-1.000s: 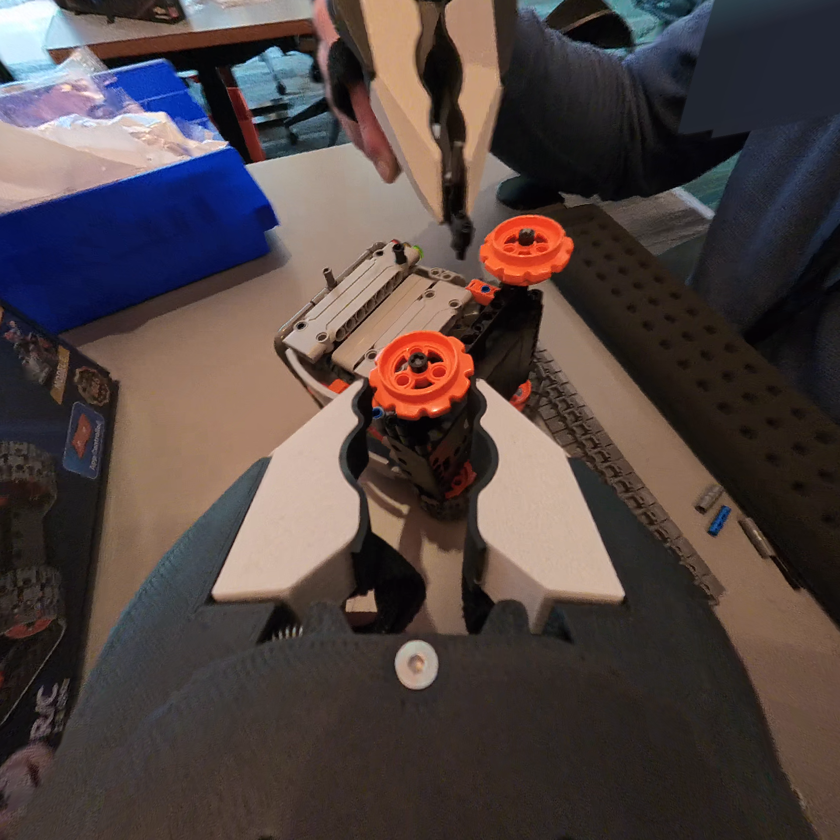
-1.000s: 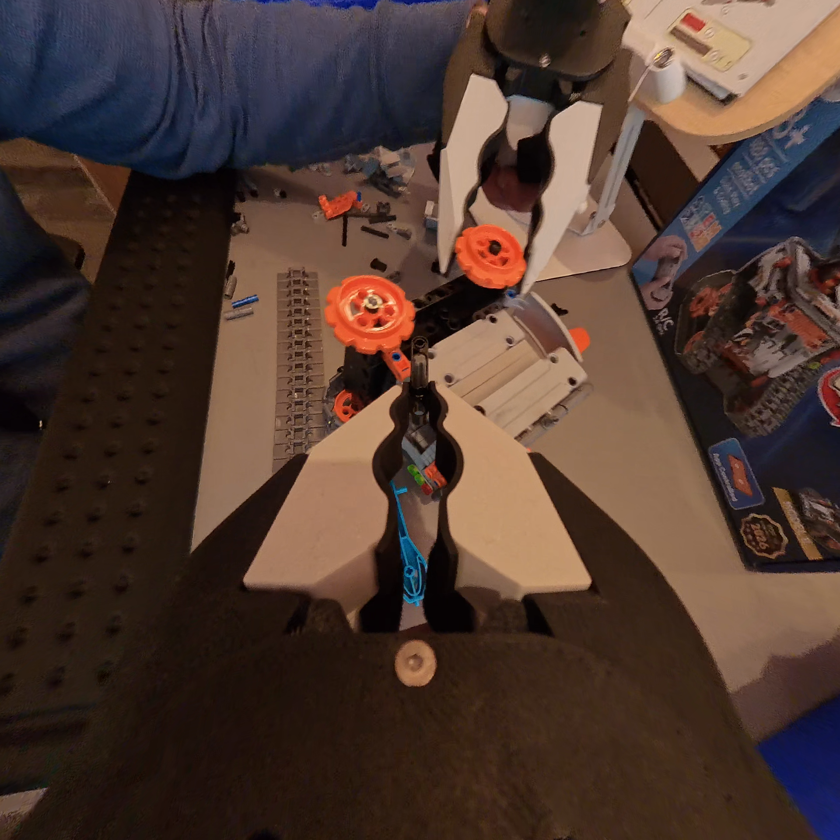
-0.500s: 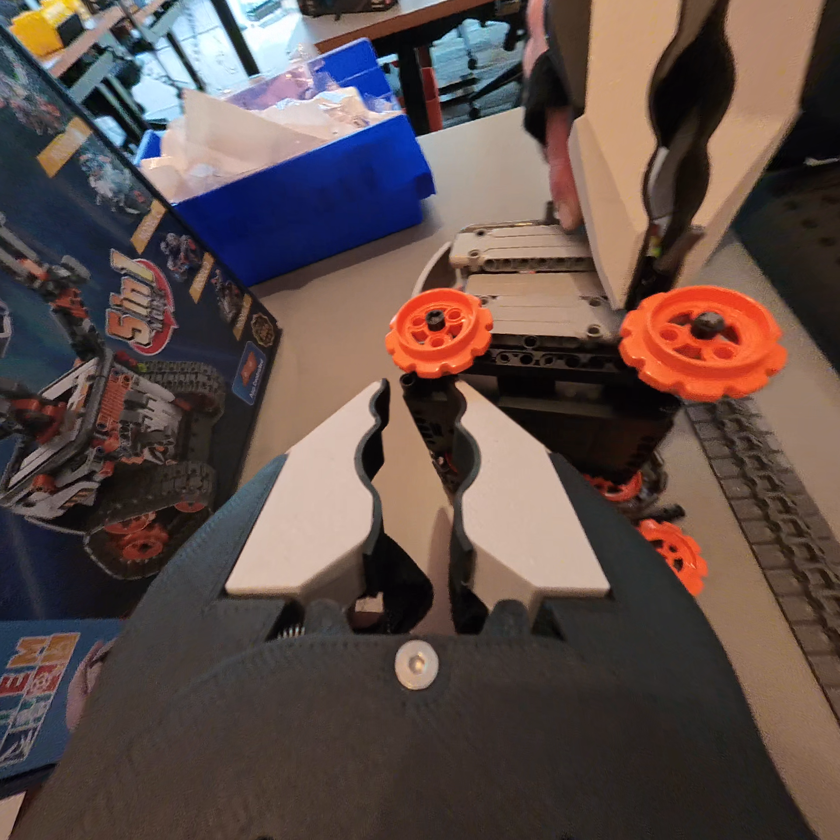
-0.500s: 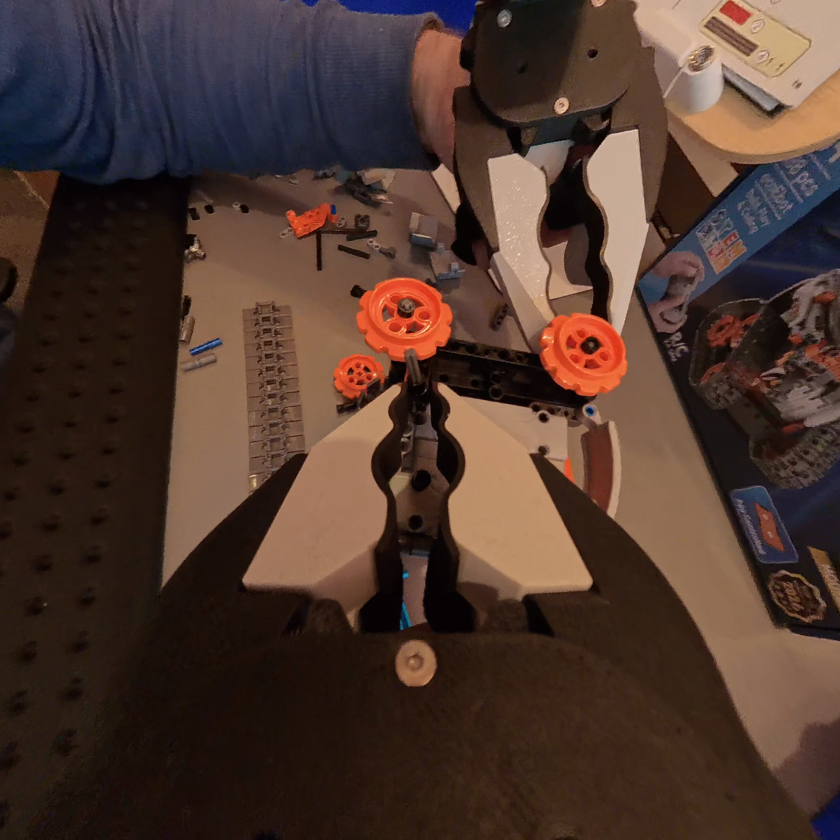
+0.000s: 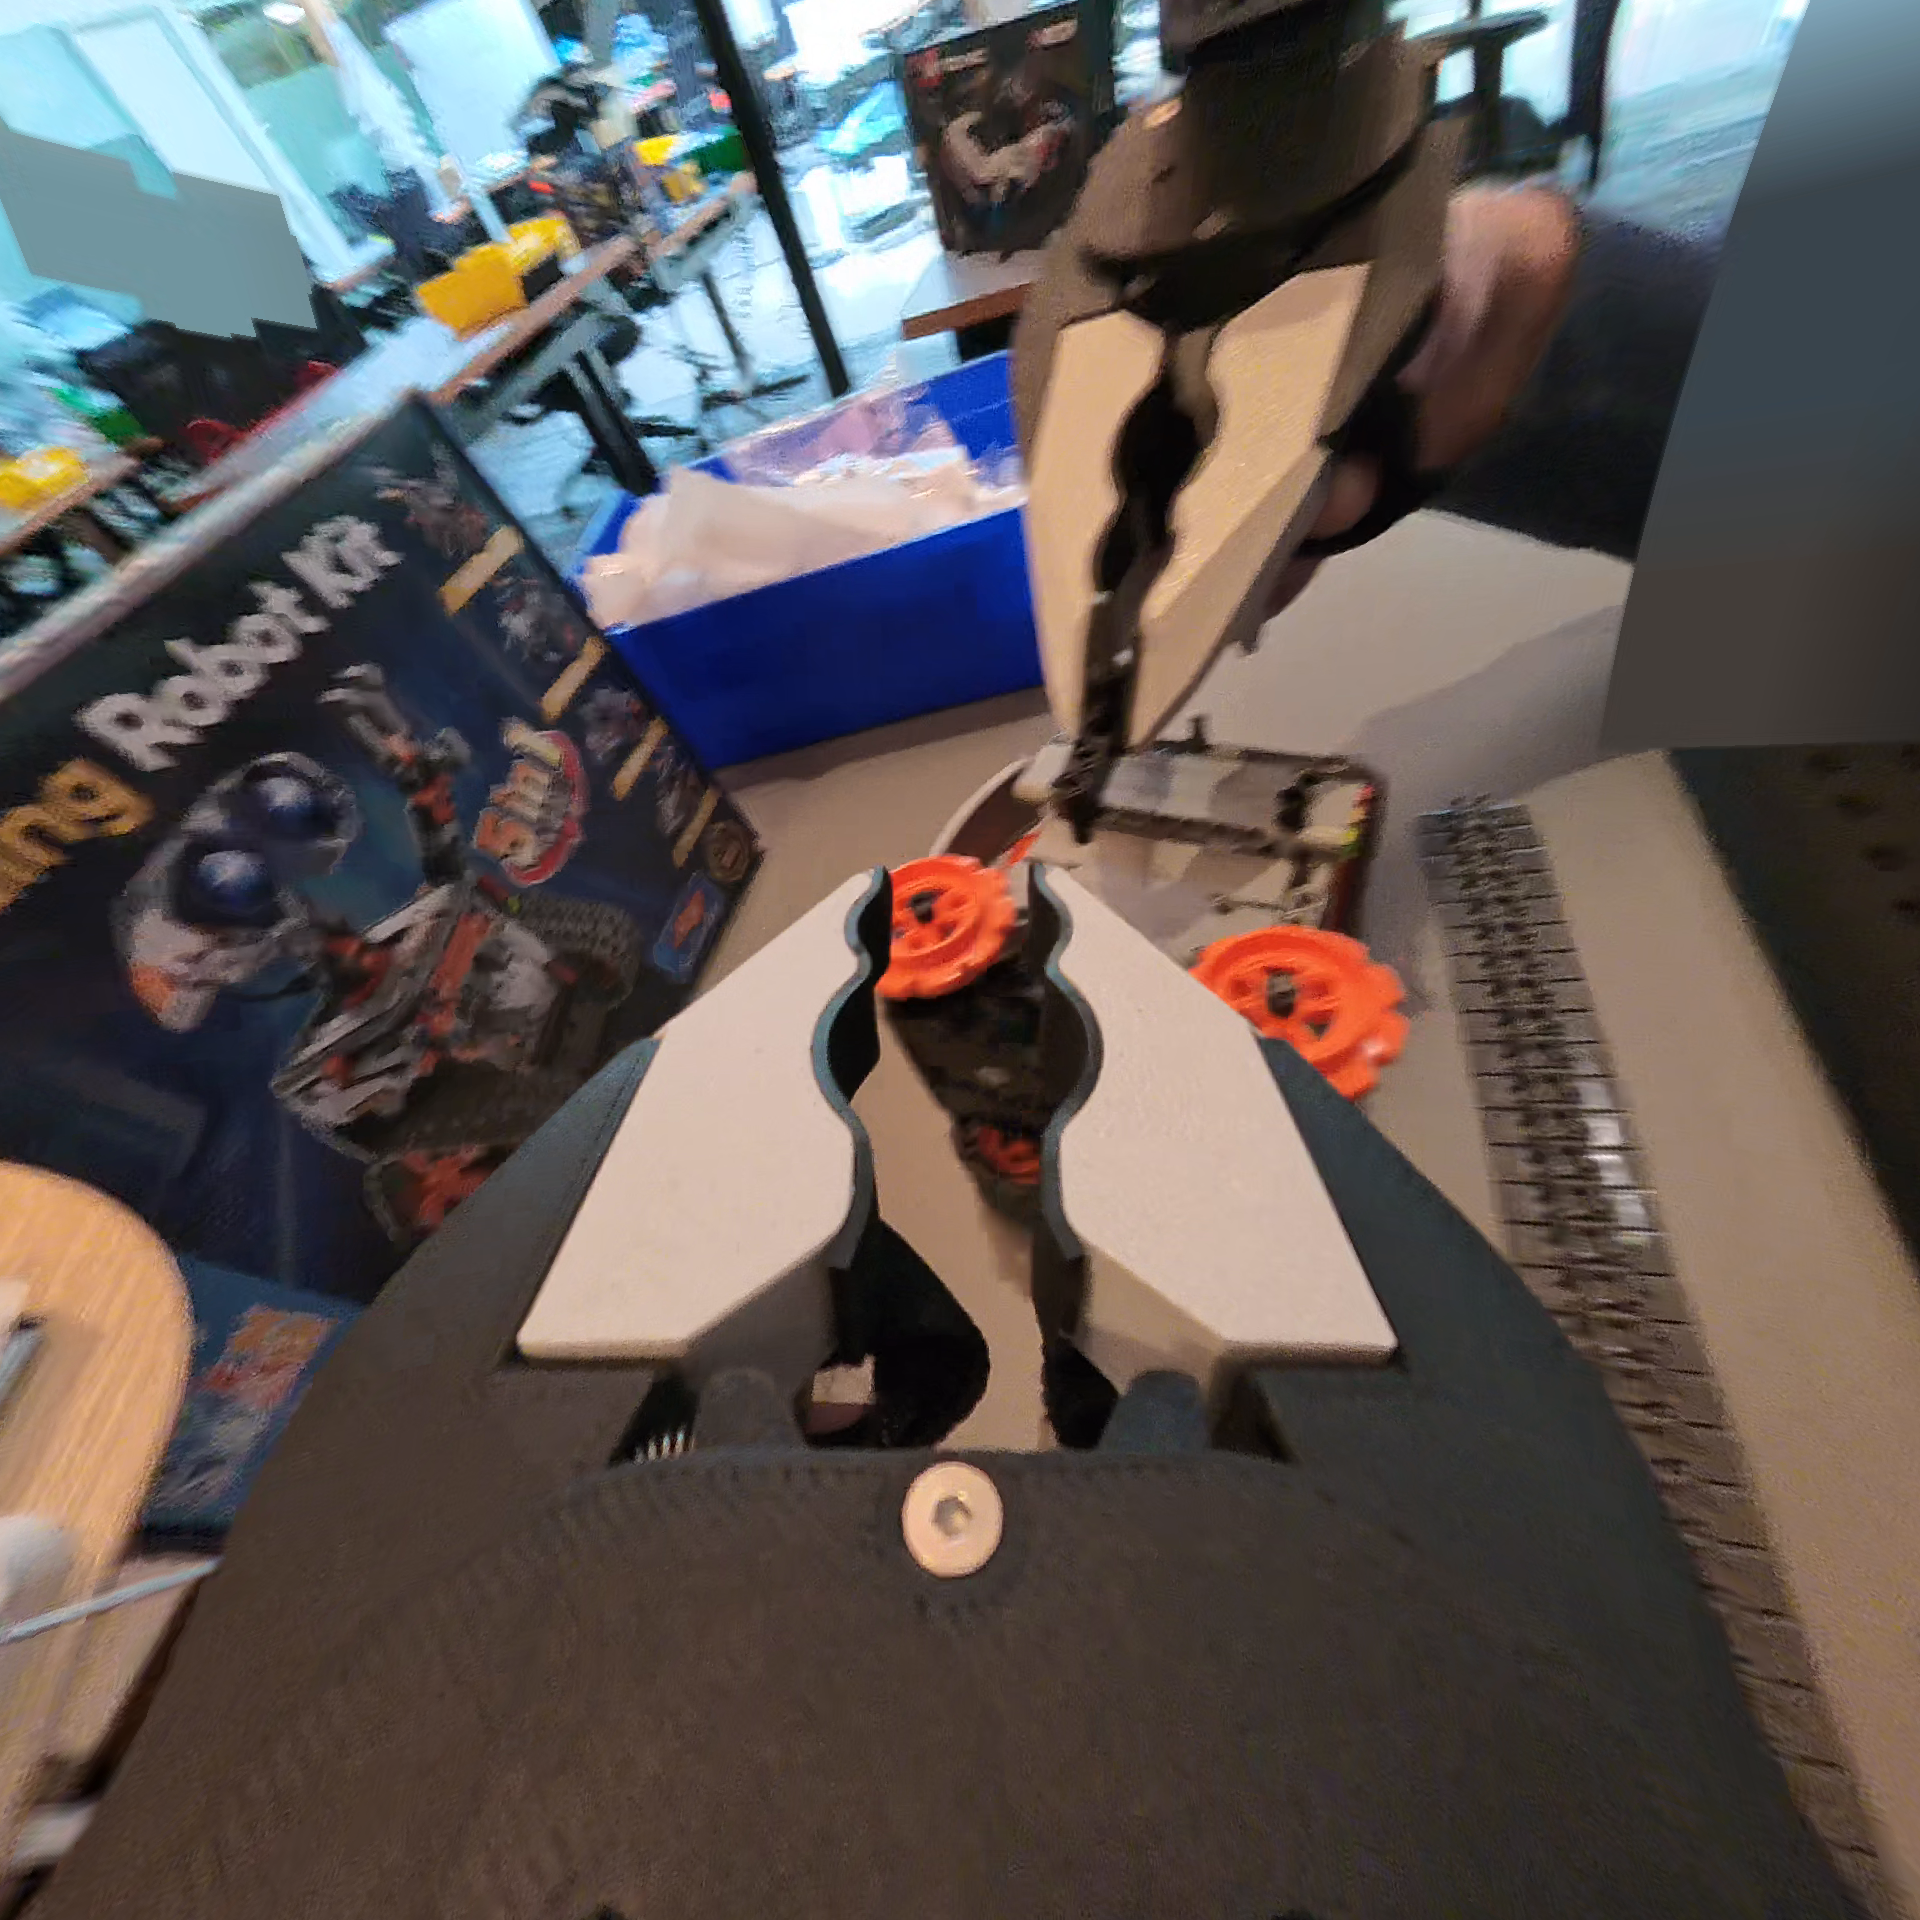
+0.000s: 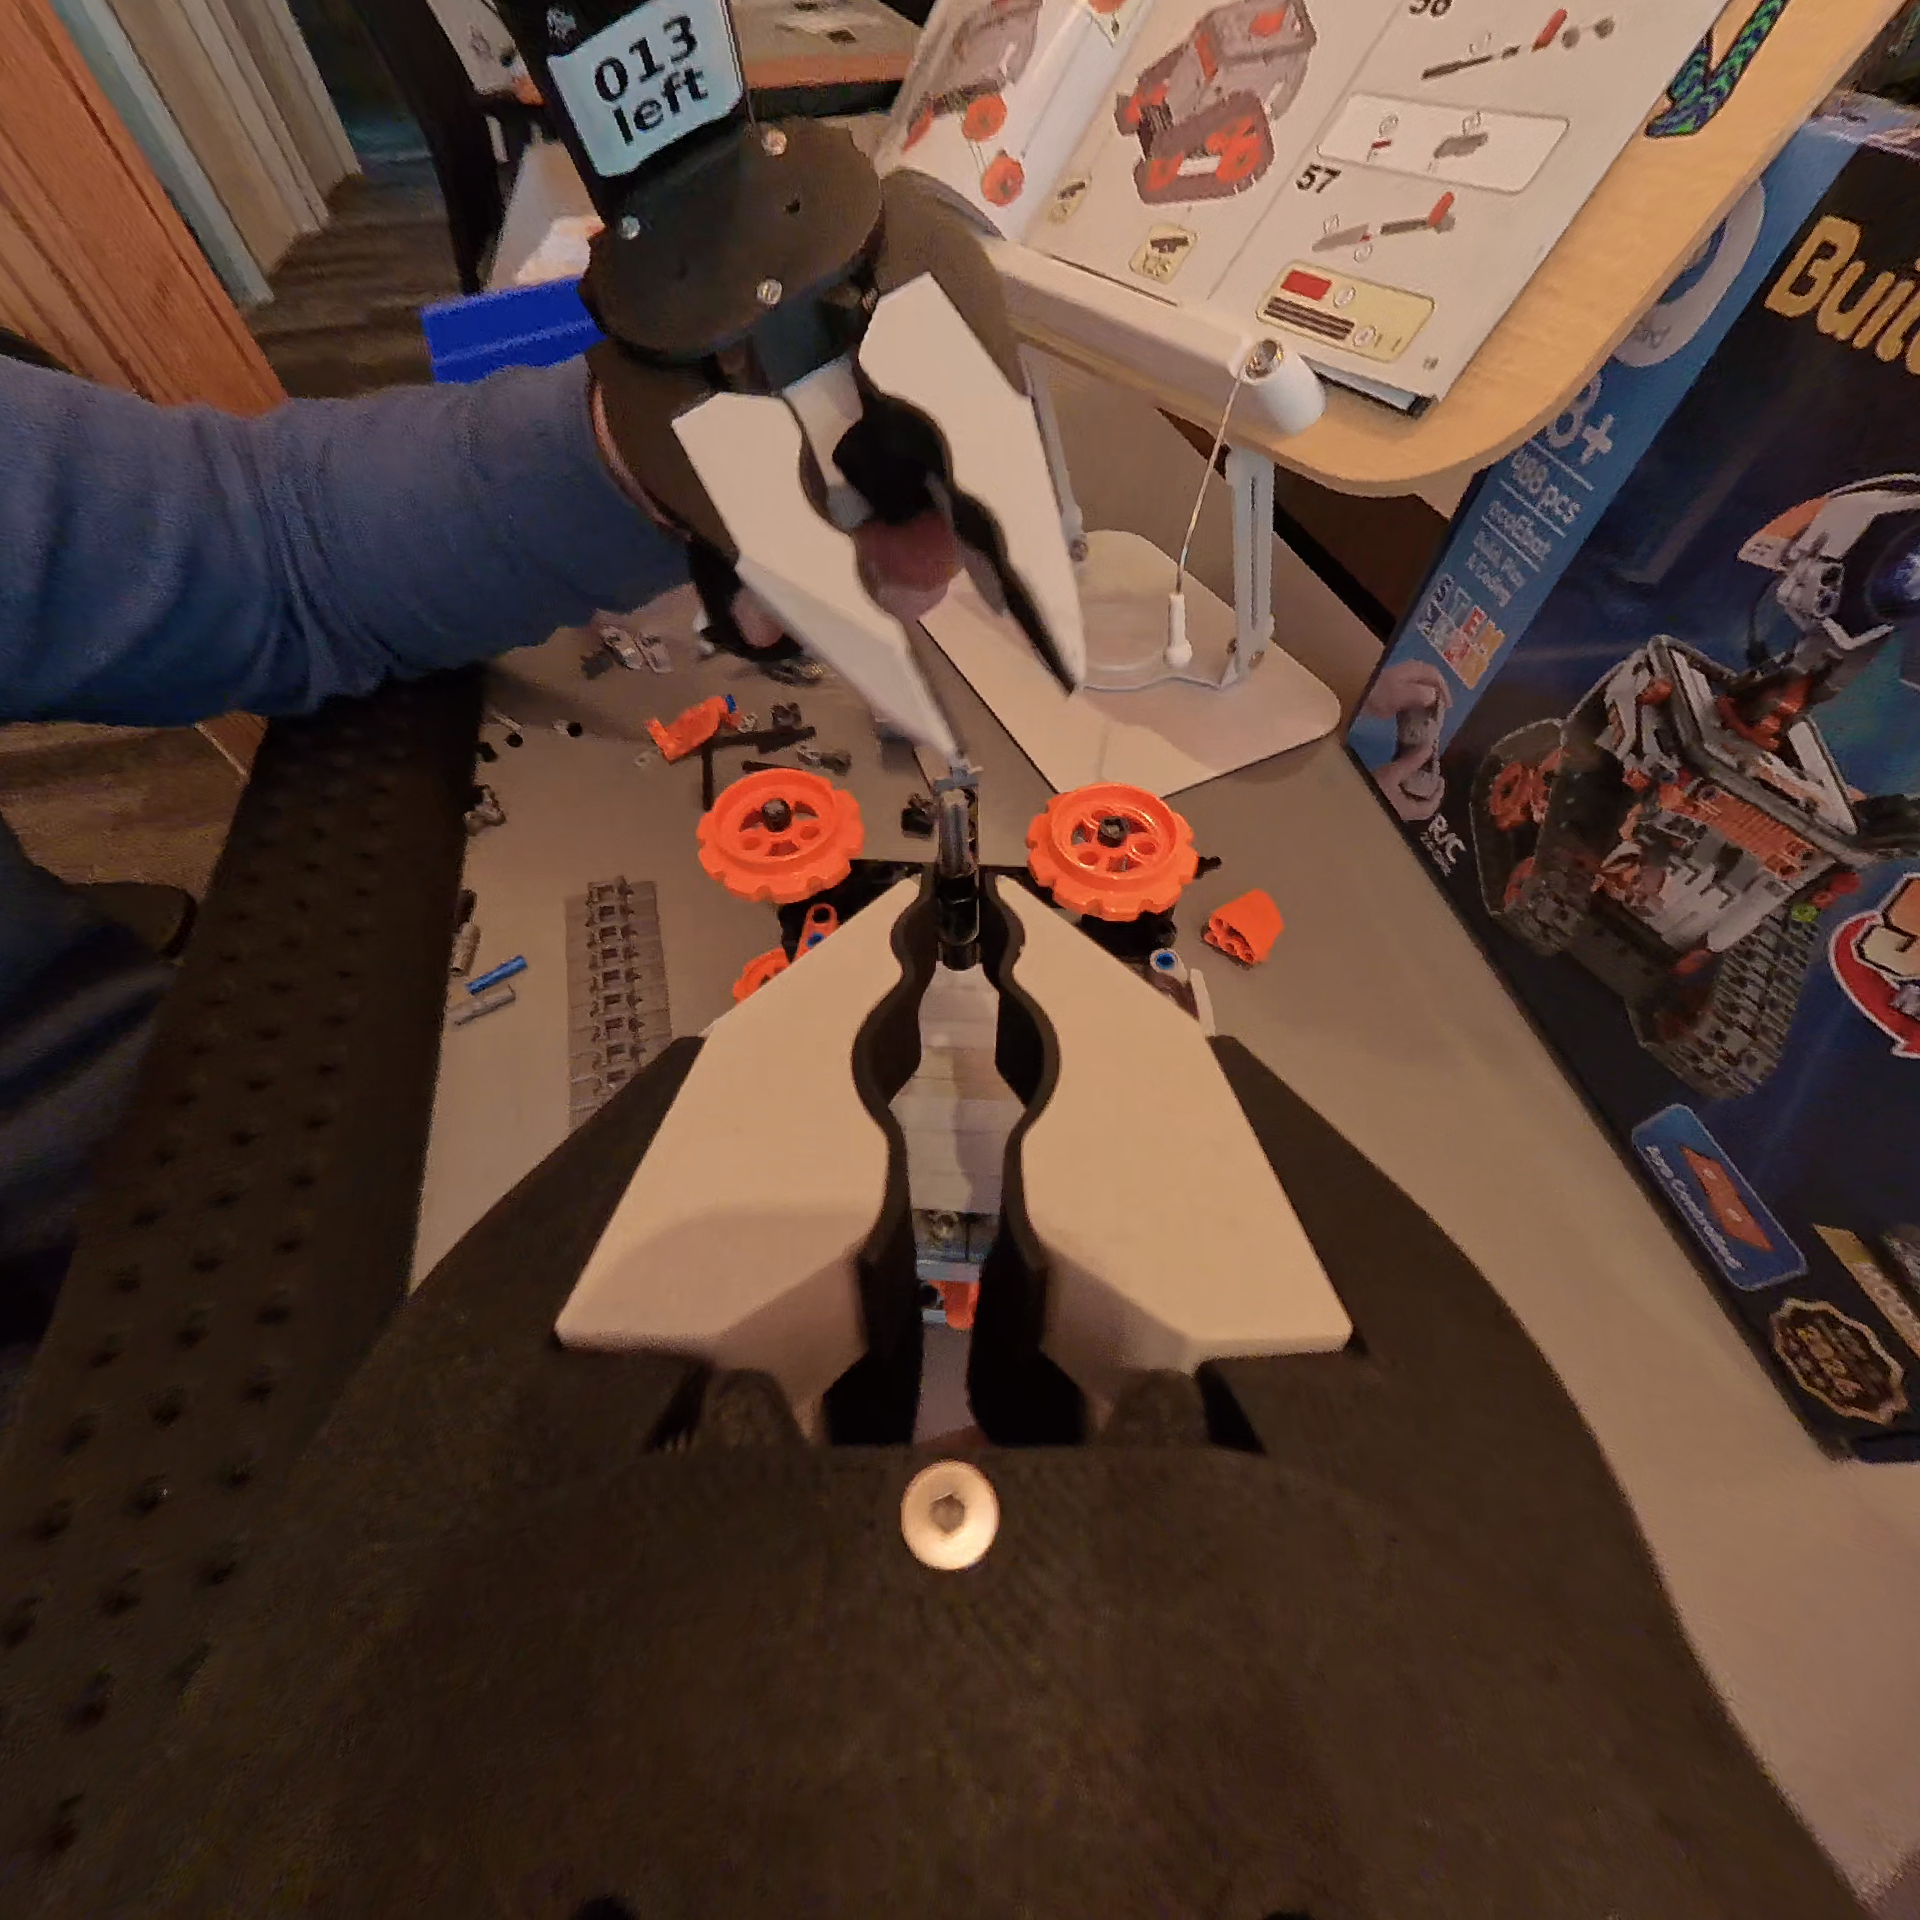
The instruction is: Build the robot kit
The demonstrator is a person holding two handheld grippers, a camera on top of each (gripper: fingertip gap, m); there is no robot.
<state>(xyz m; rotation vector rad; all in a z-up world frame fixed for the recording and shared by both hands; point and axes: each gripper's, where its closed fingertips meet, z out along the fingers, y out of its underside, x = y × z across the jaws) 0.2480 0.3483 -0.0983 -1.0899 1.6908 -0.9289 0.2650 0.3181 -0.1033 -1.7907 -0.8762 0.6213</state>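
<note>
Pinching a thin dark pin [image 6: 954, 894], the right gripper [image 6: 956, 914] sits over the grey brick model [image 6: 951, 1122]. The left gripper [image 5: 961, 925] stands jaws spread around an orange wheel [image 5: 940, 935]. Printed kit box [image 6: 1704, 831] at the table's [image 6: 1403, 1039] right edge; writing not transcribed.

each gripper [image 5: 961, 904] [image 6: 961, 883] has a black textured printed body, two pale grey wedge fingers [image 5: 727, 1132] with wavy black inner pads, and one silver hex screw [image 6: 948, 1514]. the person wears a blue knit sleeve [image 6: 312, 540].

We see a grey-and-black brick model [image 6: 951, 1081] on the table, two orange toothed wheels [image 6: 777, 833] upright at its end.
</note>
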